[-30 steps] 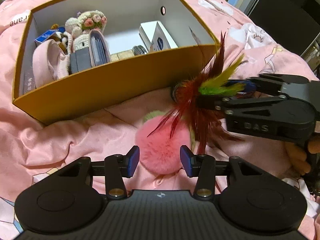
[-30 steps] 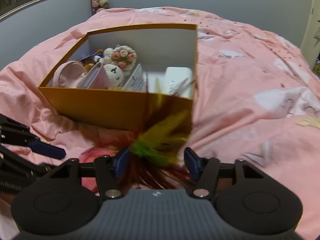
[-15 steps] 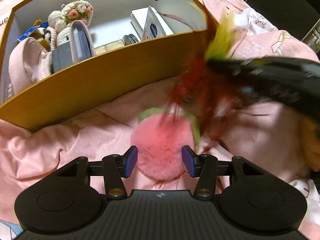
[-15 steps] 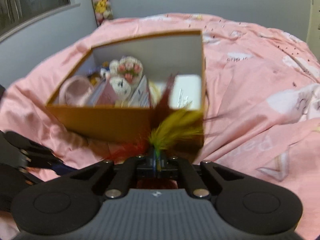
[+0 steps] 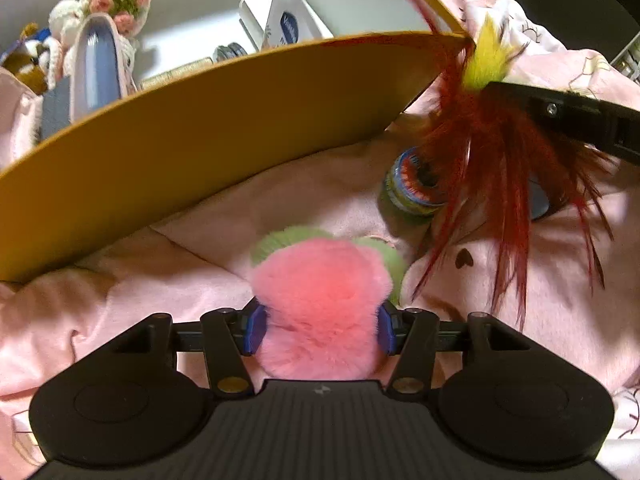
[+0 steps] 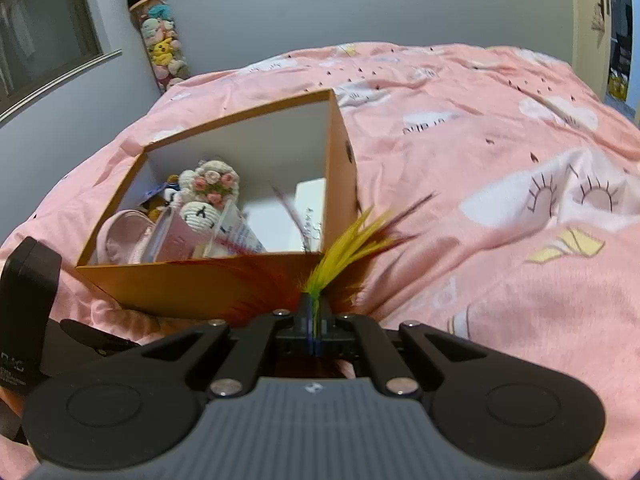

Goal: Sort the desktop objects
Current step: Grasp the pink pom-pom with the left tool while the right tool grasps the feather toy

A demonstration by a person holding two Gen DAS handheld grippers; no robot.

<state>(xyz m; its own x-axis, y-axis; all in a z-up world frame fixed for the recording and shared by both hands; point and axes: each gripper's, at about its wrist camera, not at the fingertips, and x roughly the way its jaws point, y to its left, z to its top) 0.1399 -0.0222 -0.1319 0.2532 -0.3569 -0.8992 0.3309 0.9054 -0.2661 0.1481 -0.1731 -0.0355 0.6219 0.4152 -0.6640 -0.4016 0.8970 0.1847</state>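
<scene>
Below the left wrist camera, the left gripper point(image 5: 320, 330) straddles a fluffy pink pompom with a green fringe point(image 5: 320, 300) that lies on the pink printed bedspread point(image 5: 120, 300). Its jaws are opening, the pompom sits between the blue pads, and I cannot tell whether they press the fur, so I judge this pickup not yet made. Beyond it stands the open orange cardboard box with a white inside point(image 5: 220, 120), already partly filled: a crocheted cream doll with pink roses point(image 5: 116, 0) at far left, a pale pink case point(image 5: 94, 64) leaning beside it, a white carton with a blue oval logo point(image 5: 288, 20) toward the right. To the right, outside the box, a small round tin with a blue-ringed lid point(image 5: 416, 188) lies on the bedspread and seems unsorted. Above it hangs a bunch of red and yellow feathers point(image 5: 480, 140), pinched by the right gripper.

From the right wrist camera, the right gripper point(image 6: 314, 328) is clamped tight on the feathers, whose yellow tips fan out by the box's near right corner. They are outside the box, so that drop is left to do. Inside, the doll, the pink case and the white carton show again, with bare floor at the right.
</scene>
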